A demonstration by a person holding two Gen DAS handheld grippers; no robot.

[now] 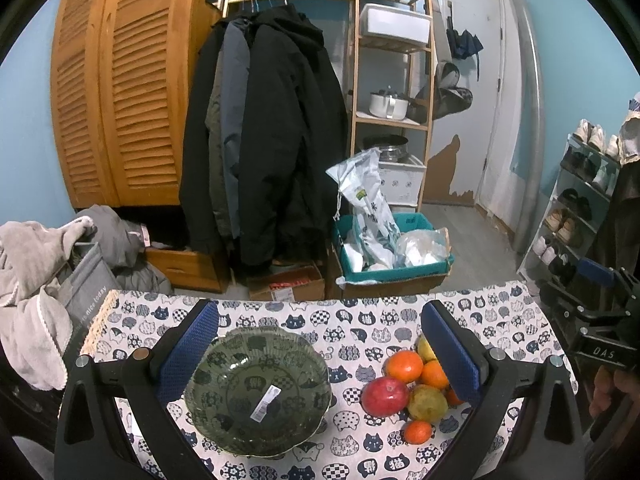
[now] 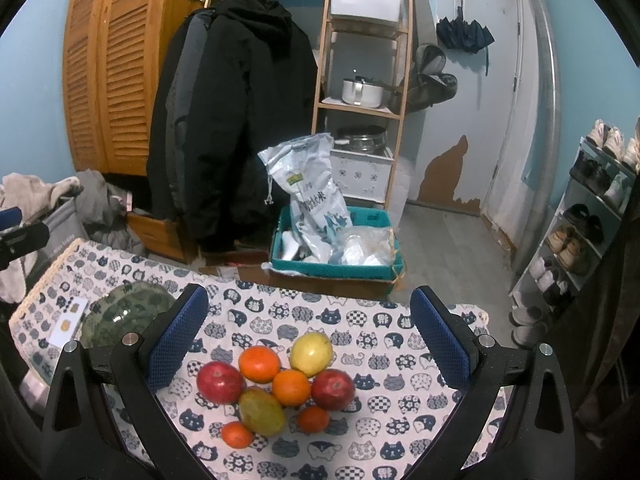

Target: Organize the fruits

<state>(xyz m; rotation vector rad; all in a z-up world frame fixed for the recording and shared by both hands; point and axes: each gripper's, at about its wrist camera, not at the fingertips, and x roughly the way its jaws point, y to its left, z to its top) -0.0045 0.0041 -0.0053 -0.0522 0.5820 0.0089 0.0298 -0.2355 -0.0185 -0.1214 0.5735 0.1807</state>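
Both grippers hovered above the table (image 2: pixel 400 432) with fingers apart, holding nothing: left gripper (image 1: pixel 320 354) over the green bowl (image 1: pixel 258 392), right gripper (image 2: pixel 310 340) over the fruit cluster (image 2: pixel 280 384) beside it.

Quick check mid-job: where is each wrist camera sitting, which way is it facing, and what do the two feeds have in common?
Left wrist: on the left tool, above the near table edge, facing across the table into the room; open fingers frame the green glass bowl; the right tool and a hand show at the right edge.
Right wrist: on the right tool, same heading, open over the fruit pile; the left tool shows at the left edge.
Shared: bowl, fruit, cat-print tablecloth, black coats.
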